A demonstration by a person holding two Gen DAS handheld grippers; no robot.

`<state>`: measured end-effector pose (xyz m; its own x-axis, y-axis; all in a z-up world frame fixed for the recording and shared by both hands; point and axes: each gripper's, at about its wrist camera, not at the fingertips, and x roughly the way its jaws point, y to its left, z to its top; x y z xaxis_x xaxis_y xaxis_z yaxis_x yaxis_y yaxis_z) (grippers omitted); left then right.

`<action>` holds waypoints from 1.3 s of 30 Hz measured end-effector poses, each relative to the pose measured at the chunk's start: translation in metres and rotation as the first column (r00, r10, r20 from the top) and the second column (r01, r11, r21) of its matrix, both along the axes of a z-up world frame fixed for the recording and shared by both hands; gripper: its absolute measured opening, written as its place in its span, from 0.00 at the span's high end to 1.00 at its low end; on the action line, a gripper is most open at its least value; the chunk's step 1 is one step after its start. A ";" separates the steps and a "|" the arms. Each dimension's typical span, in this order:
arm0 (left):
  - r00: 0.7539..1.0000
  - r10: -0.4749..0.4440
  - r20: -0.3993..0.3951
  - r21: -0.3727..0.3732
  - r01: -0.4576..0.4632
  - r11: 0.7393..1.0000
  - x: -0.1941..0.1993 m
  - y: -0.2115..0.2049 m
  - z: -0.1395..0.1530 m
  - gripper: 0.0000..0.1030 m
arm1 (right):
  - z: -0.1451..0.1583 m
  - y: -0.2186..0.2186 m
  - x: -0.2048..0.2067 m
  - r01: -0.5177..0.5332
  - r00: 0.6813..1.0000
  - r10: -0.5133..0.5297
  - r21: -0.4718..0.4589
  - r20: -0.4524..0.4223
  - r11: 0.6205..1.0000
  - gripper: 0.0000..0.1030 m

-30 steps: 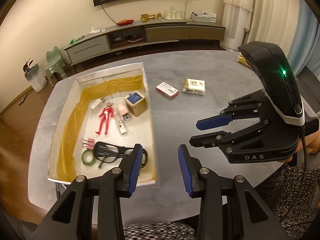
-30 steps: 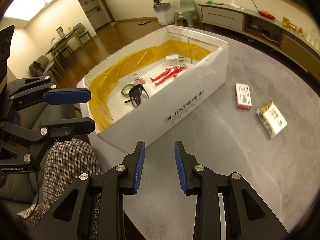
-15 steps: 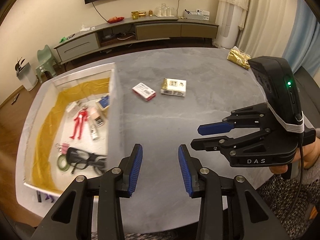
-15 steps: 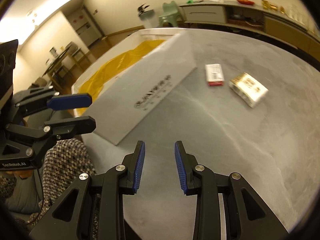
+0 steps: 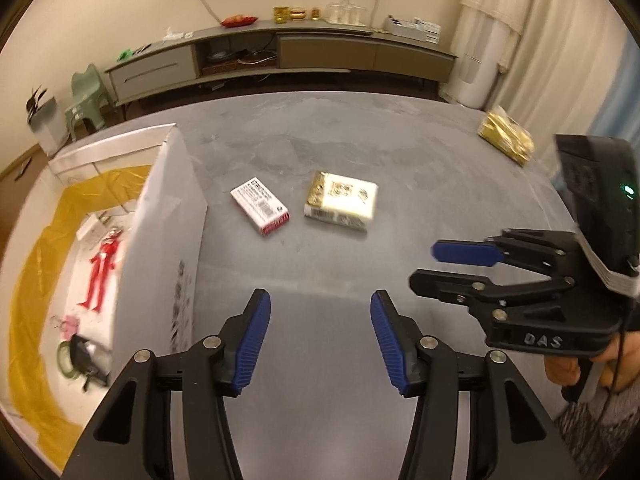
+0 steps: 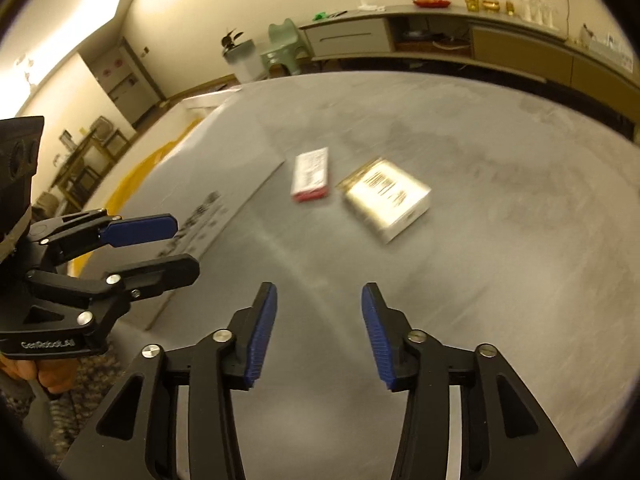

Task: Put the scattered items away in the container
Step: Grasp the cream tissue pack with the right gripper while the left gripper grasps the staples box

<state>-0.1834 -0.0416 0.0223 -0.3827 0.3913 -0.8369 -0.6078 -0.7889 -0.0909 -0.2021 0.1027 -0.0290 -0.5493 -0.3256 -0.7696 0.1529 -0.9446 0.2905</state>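
Blue pads on the left gripper (image 5: 320, 336) and the right gripper (image 6: 318, 332) stand wide apart, with nothing between them. Both hang over the grey table (image 5: 360, 152). Farther out lie a red and white box (image 5: 260, 206) and a gold and white box (image 5: 342, 200), side by side. The white container (image 5: 160, 216) sits to the left, with a red toy figure (image 5: 102, 268) inside.

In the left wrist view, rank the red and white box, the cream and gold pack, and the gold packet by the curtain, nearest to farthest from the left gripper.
From the left gripper:
1. Red and white box, ahead, slightly left, beside the container wall.
2. Cream and gold pack, ahead, just right of the box; nearly a tie with it.
3. Gold packet, clearly farthest, at the table's far right edge.
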 end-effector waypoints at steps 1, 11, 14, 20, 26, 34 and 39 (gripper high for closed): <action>1.000 0.020 0.006 0.006 -0.020 1.000 -0.008 0.004 -0.004 0.48 | -0.001 0.002 -0.008 -0.007 1.000 0.007 0.033 -0.007 0.999 0.50; 0.992 0.128 0.022 0.005 -0.128 0.992 -0.075 0.040 -0.045 0.40 | -0.019 -0.016 -0.076 -0.213 0.967 0.248 0.351 -0.055 0.912 0.42; 0.987 0.161 0.005 -0.016 -0.161 0.987 -0.092 0.045 -0.059 0.40 | -0.029 -0.022 -0.090 -0.279 0.947 0.318 0.384 -0.041 0.880 0.41; 0.976 0.218 0.018 -0.035 -0.217 0.976 -0.121 0.047 -0.087 0.40 | -0.054 -0.016 -0.116 -0.302 0.944 0.330 0.374 -0.011 0.877 0.40; 0.985 0.170 -0.024 -0.055 -0.171 0.984 -0.130 0.054 -0.095 0.53 | -0.070 0.015 -0.104 -0.225 0.972 0.234 0.292 0.002 0.930 0.46; 0.995 0.100 -0.015 -0.034 -0.101 0.994 -0.102 0.052 -0.088 0.62 | -0.067 0.042 -0.069 -0.132 0.991 0.137 0.221 -0.006 0.966 0.47; 0.996 0.091 -0.021 -0.018 -0.091 0.996 -0.074 0.046 -0.076 0.62 | -0.059 0.045 -0.047 -0.100 0.995 0.101 0.188 0.006 0.977 0.47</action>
